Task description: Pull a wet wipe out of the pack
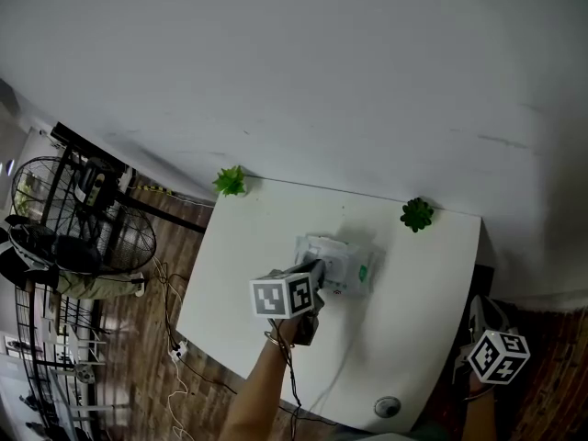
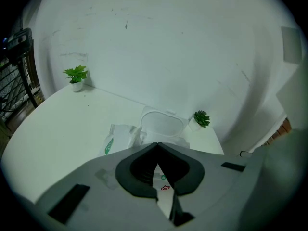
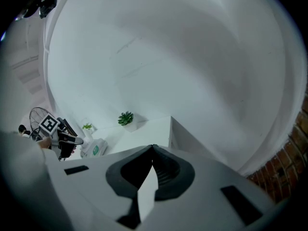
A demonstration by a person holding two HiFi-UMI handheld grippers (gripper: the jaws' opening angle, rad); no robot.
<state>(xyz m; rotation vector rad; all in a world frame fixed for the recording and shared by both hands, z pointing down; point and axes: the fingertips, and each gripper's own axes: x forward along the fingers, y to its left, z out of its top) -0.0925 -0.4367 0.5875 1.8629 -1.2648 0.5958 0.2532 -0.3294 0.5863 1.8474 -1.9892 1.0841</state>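
**Item:** soft white wet-wipe pack with a green label. It lies near the middle of the white table. Its white flip lid stands open, presumably to expose the wipes.

**Left tongs**: together, with the tips down at the pack's top, just in front of the lid. I cannot tell whether a wipe is nipped between them.

**Right tongs**: together and empty, off beyond the table's right edge, likely parked out of the way.

**Room:** bare table lies all round the pack. A small green potted plant sits at the far left corner and a darker one at the far right. Both are well apart from the pack. An upward pull looks unobstructed.
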